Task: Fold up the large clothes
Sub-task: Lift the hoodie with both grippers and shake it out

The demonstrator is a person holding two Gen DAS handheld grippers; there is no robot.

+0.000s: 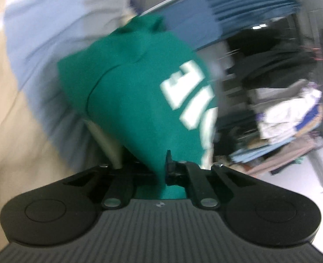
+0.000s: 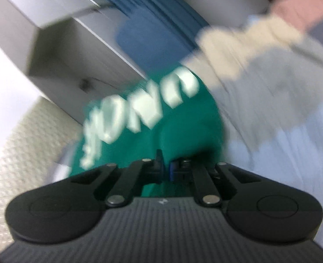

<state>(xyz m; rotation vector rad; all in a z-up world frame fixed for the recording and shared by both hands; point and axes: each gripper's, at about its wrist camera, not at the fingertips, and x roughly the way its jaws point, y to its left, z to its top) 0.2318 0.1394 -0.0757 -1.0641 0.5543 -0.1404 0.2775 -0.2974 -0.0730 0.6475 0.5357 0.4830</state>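
The left gripper [image 1: 164,164] is squeezed tight on a fold of the green shirt [image 1: 135,92], and the cloth runs from between its black fingers out in front of it, with big white letters [image 1: 183,87] on the right side. The right gripper [image 2: 165,166] is pinched tight on the same green shirt too, and here the shirt spreads out ahead and to the left of the fingers, its white letters smeared by blur. Behind the shirt are a pale blue and grey cloth [image 1: 52,32], blue curtains [image 2: 161,6], and a heap of other clothes [image 1: 293,114] off to the side.
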